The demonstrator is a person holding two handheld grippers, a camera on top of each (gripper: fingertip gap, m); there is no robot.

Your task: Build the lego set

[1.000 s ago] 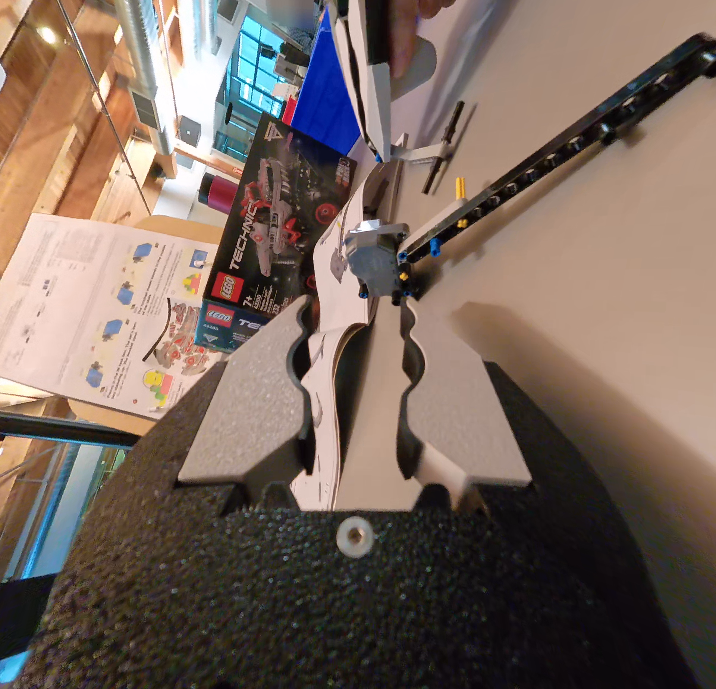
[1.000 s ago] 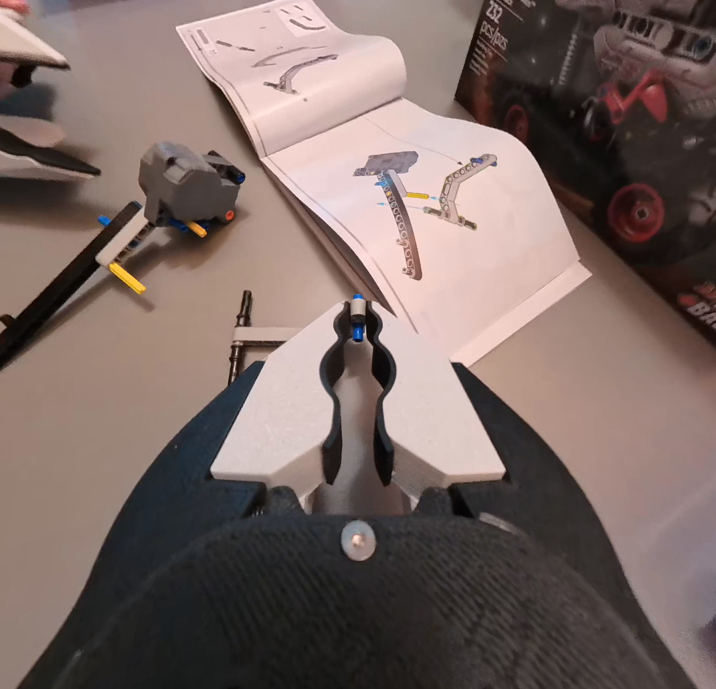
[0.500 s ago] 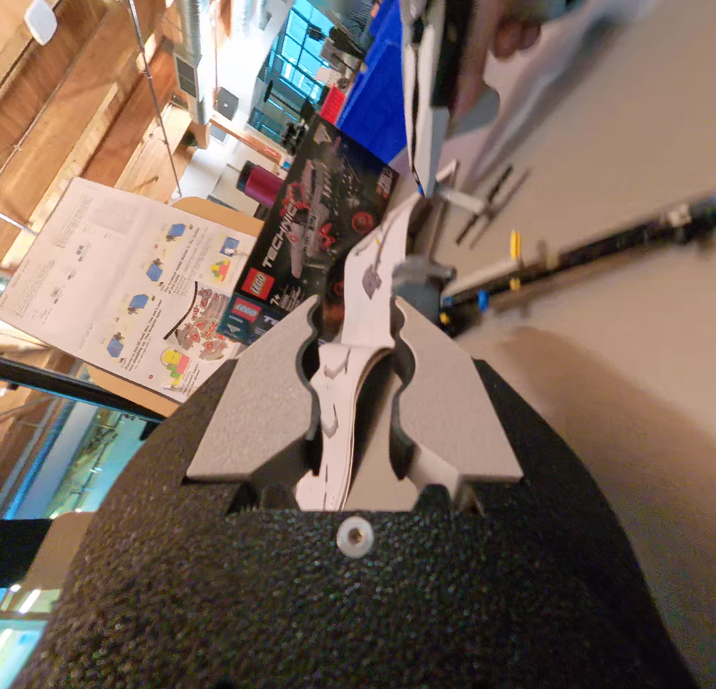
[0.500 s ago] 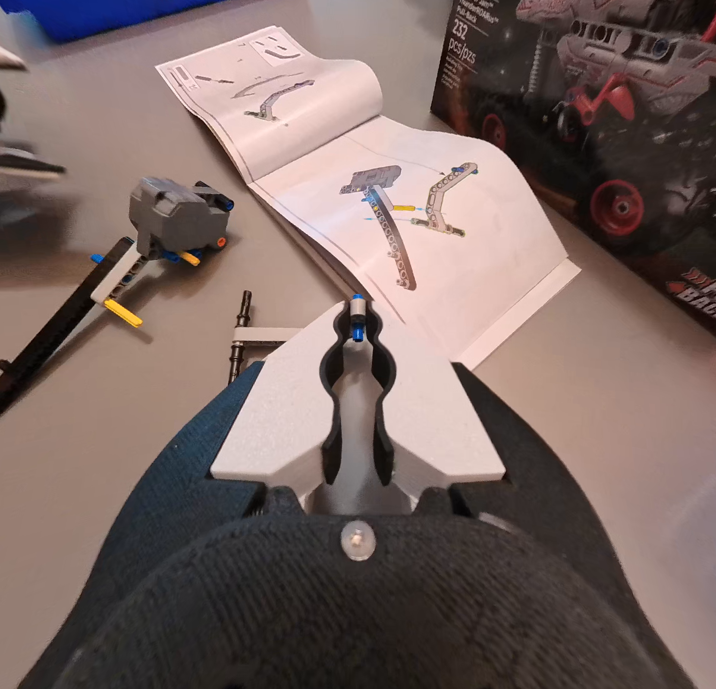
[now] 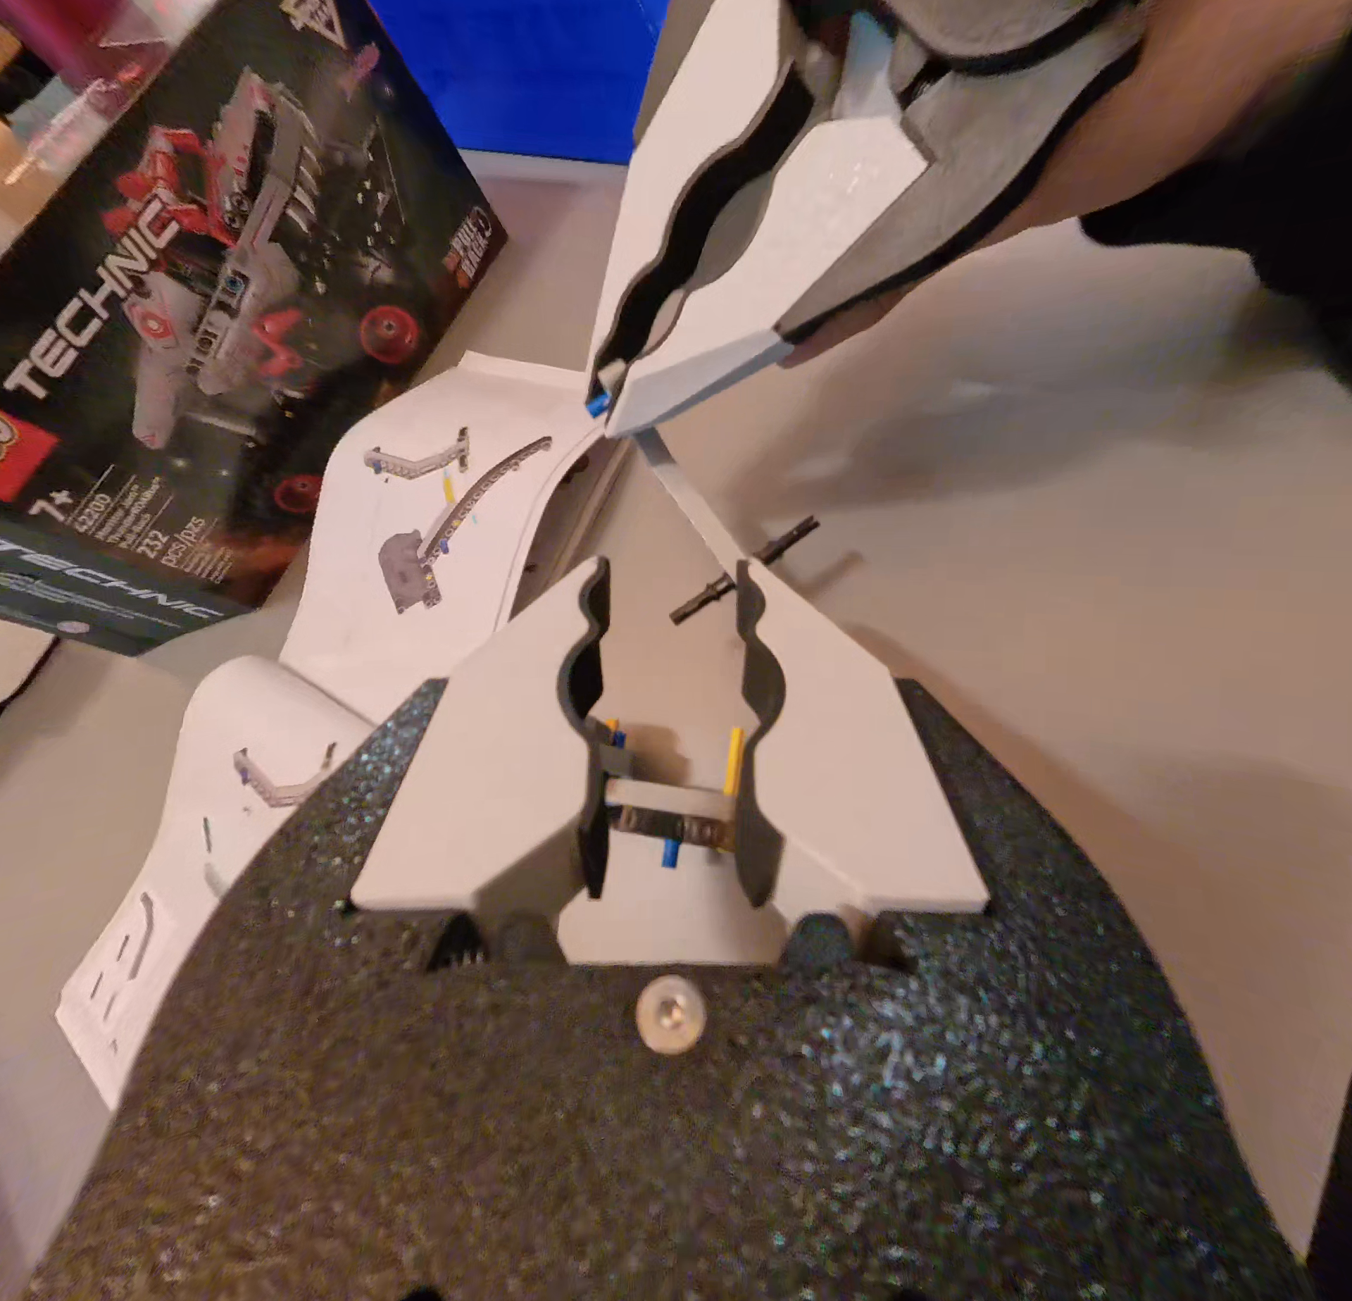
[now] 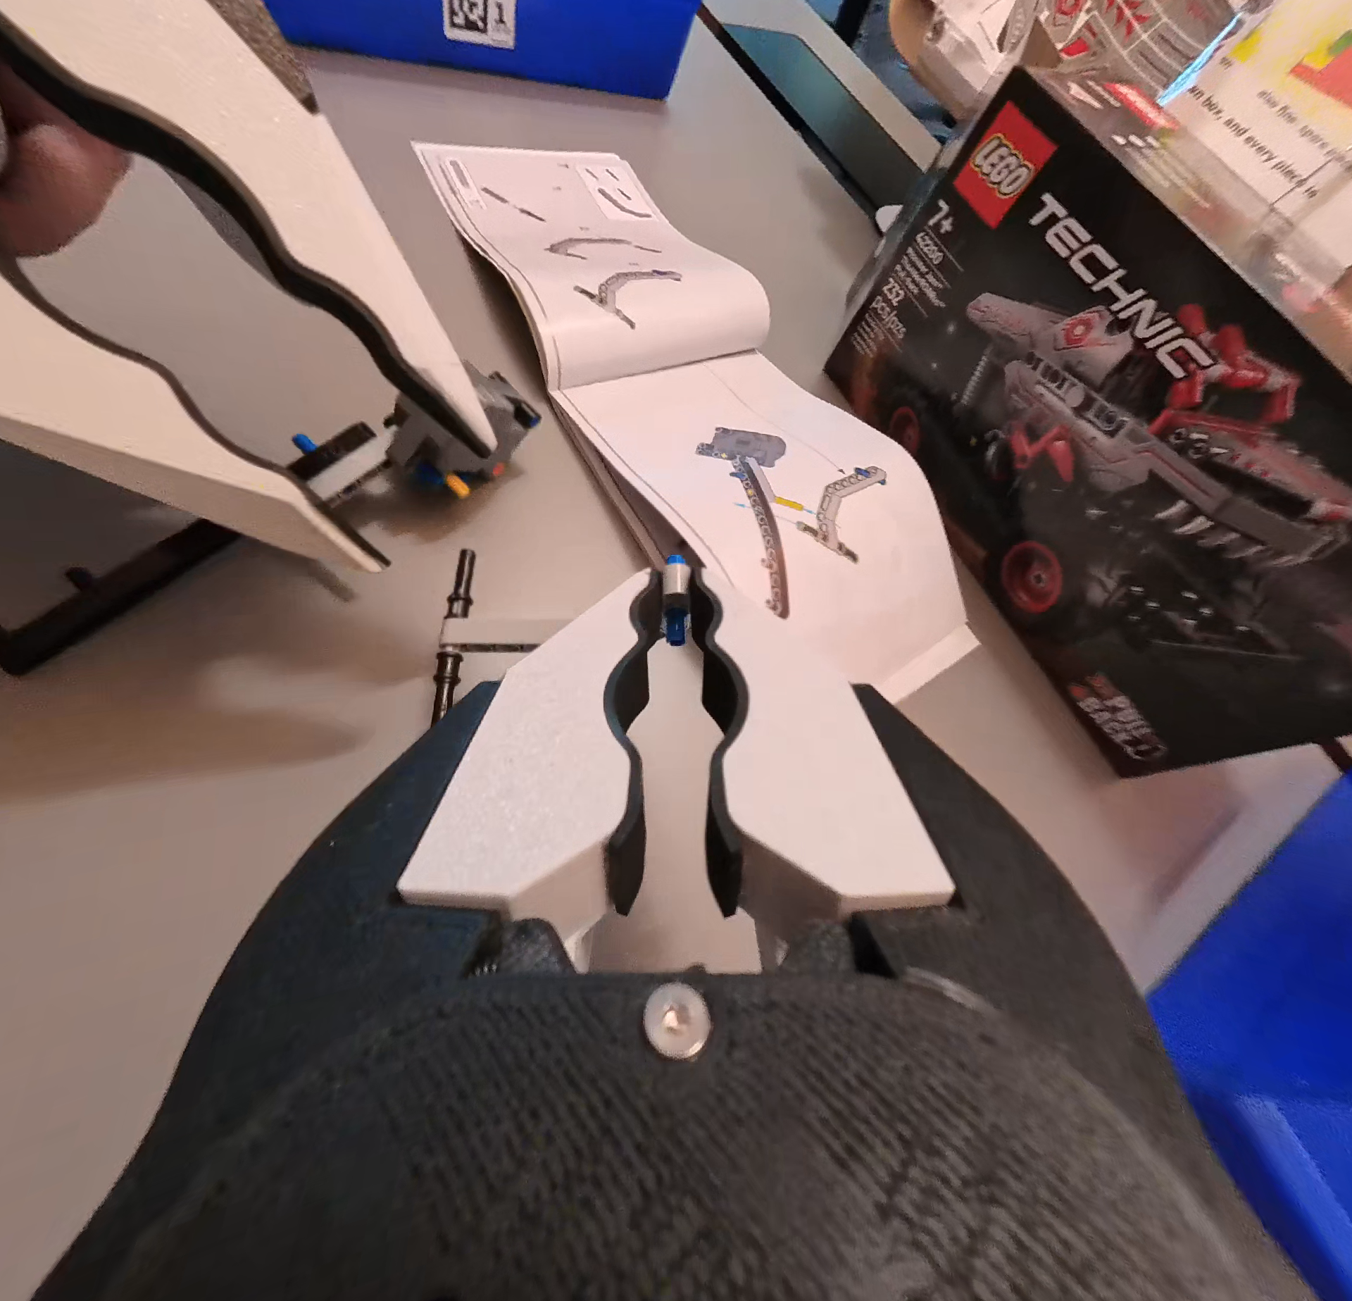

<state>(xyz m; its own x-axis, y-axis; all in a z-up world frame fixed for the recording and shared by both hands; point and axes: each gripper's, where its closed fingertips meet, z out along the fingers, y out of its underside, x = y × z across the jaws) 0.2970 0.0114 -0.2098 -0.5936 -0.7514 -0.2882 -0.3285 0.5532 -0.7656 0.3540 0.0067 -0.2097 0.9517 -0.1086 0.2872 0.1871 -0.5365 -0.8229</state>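
Left gripper (image 5: pixel 673 592): jaws spread wide, gripping nothing; it hung over the assembly, which showed through the gap between the fingers.
Right gripper (image 6: pixel 677 592): clamped on a small grey piece with blue pins (image 6: pixel 674 592), pinched right at the fingertips, held above the table.
Same piece from the left view: the grey-and-blue bit (image 5: pixel 603 388) stuck out at the right gripper's tip (image 5: pixel 611 380), up and away from the assembly, above the booklet's edge.
Assembly (image 6: pixel 439 446): grey block on a black beam with a white link, blue and yellow pins sticking out; it sat on the table left of the booklet, straddled by the left gripper's fingers (image 6: pixel 241 475) without any clear contact.
Assembly, left view: white link, black beam, yellow pin and blue pin (image 5: pixel 669 808) all visible between the open jaws.
Black beam (image 6: pixel 110 592): ran out from the assembly toward the left edge of the right view.
Loose part (image 6: pixel 475 633): white link with black axles, flat on the table just left of the right gripper, between it and the assembly.
Booklet (image 6: pixel 731 461): open, pages curled, directly beyond the right gripper.
Box (image 6: pixel 1134 424): dark set box, standing right of the booklet, touching or nearly so; couldn't tell.
Blue bin (image 6: pixel 512 14): beyond the booklet, at the table's far side.
Table (image 6: pixel 183 790): grey.
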